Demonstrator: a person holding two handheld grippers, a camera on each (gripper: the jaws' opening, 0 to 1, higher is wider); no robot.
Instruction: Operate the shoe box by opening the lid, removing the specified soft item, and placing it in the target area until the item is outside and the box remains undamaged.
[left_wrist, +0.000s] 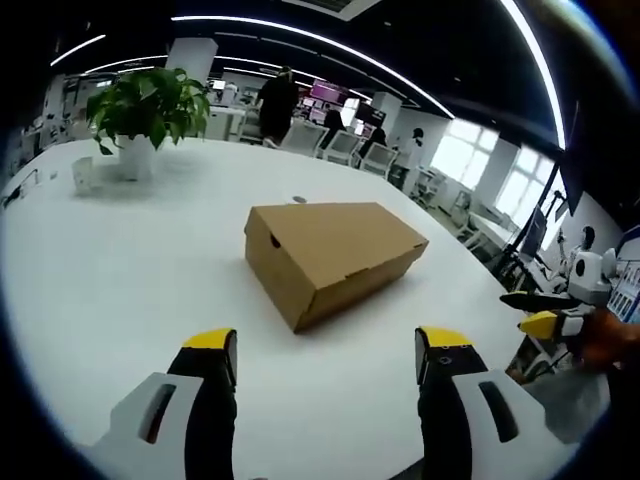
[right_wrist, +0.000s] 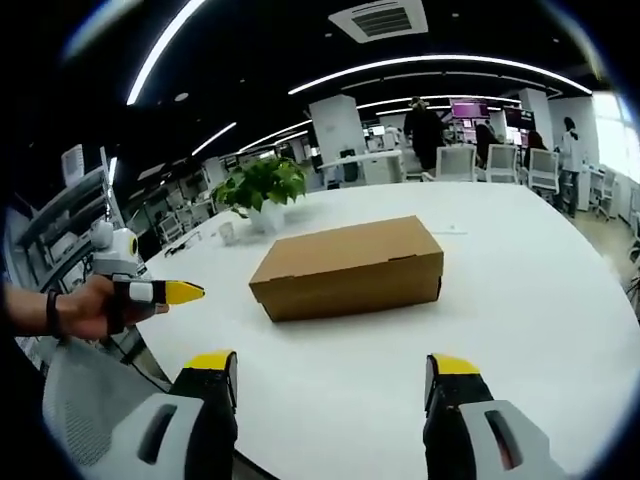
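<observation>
A closed cardboard shoe box (left_wrist: 330, 258) sits alone on a broad white worktop (left_wrist: 120, 280), its lid down and nothing yet taken out. In the left gripper view the box lies ahead and slightly right, one corner turned toward the camera, its long axis running from near left to far right. In the right gripper view it lies ahead and slightly left, presenting a long side (right_wrist: 352, 266). Neither looks clearly nearer. The left gripper (left_wrist: 328, 352) and right gripper (right_wrist: 333, 376) both hover short of the box, jaws spread wide, holding nothing. A potted plant (left_wrist: 145, 115) stands at the far left.
</observation>
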